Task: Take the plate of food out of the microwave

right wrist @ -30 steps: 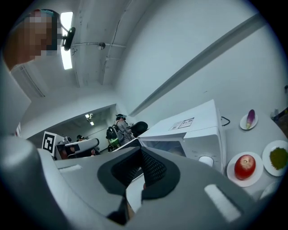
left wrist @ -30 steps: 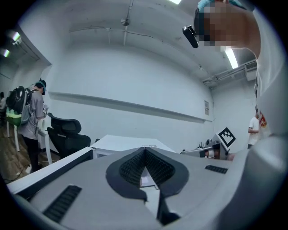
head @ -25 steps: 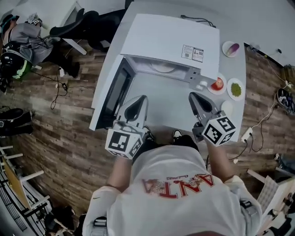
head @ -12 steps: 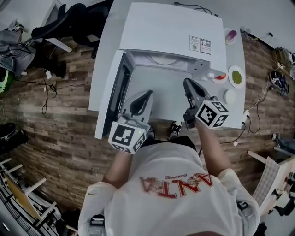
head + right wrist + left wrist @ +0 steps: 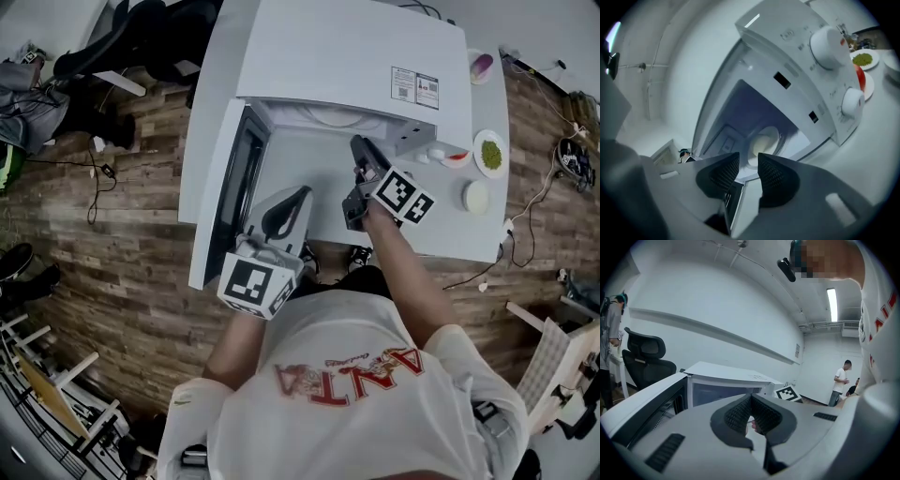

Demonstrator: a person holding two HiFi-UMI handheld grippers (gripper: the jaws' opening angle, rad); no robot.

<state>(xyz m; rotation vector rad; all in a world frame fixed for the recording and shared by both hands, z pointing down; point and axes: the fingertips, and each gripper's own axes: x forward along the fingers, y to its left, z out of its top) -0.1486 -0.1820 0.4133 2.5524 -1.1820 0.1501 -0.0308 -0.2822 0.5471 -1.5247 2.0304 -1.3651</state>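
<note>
The white microwave (image 5: pixel 347 56) stands on a white table, its door (image 5: pixel 234 178) swung open to the left. In the right gripper view a pale plate (image 5: pixel 761 140) lies deep inside the cavity; the head view shows only its rim (image 5: pixel 330 118). My right gripper (image 5: pixel 362 148) points into the opening, just in front of it. Its jaws (image 5: pixel 747 158) have just been opening and stand apart with nothing between them. My left gripper (image 5: pixel 296 195) hangs lower, by the table's front edge near the door, with its jaws (image 5: pixel 751 398) shut and empty.
Right of the microwave the table holds a plate of green food (image 5: pixel 489 150), a dish with something red (image 5: pixel 453 157), a white bowl (image 5: pixel 476 196) and a small bowl (image 5: pixel 481 66). The control knobs (image 5: pixel 828 40) are right of the cavity. An office chair (image 5: pixel 141 37) stands at the left.
My right gripper has moved forward and down to the microwave's mouth, rolling as it went, and its jaws have parted. My left gripper sank a little early on, then stayed.
</note>
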